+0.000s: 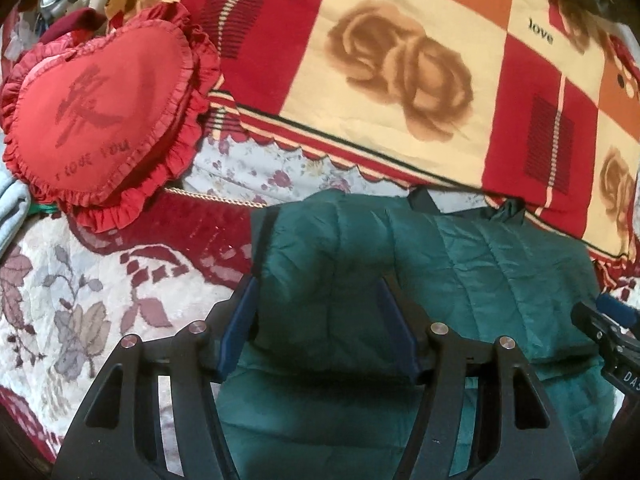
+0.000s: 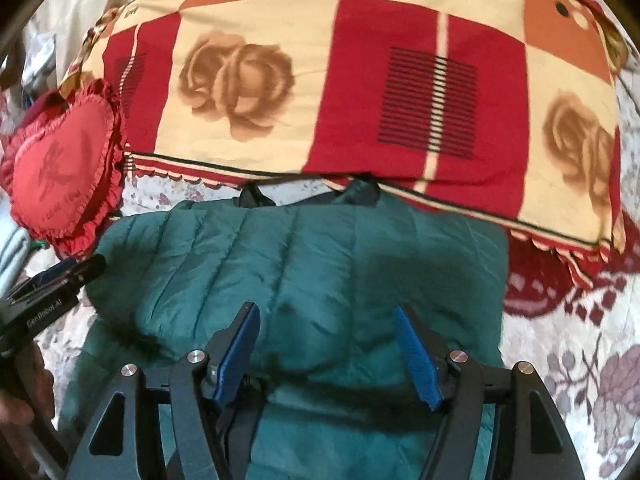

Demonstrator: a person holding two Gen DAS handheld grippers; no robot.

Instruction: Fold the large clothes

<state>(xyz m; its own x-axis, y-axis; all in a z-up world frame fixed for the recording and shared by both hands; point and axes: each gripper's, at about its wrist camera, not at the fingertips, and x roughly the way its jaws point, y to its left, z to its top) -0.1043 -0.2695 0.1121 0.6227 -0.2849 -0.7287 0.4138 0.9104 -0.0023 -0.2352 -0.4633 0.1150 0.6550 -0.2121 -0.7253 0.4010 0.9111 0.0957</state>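
Dark green quilted puffer jacket [image 2: 304, 264] lies folded on the floral bedspread [image 1: 60, 300], top edge tucked under the red-and-cream rose-print quilt [image 1: 400, 60]; collar hidden. One red heart-shaped frilled cushion [image 1: 100, 120] to its left. Left gripper [image 1: 316, 320] and right gripper [image 2: 326, 348] both spread, holding nothing, above the jacket.

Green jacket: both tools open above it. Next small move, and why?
Probably lower both tools to the near edge of the green jacket and pinch it for another fold. The left tool and right tool hang open above it holding nothing, and the jacket lies folded but long below the patterned quilt.
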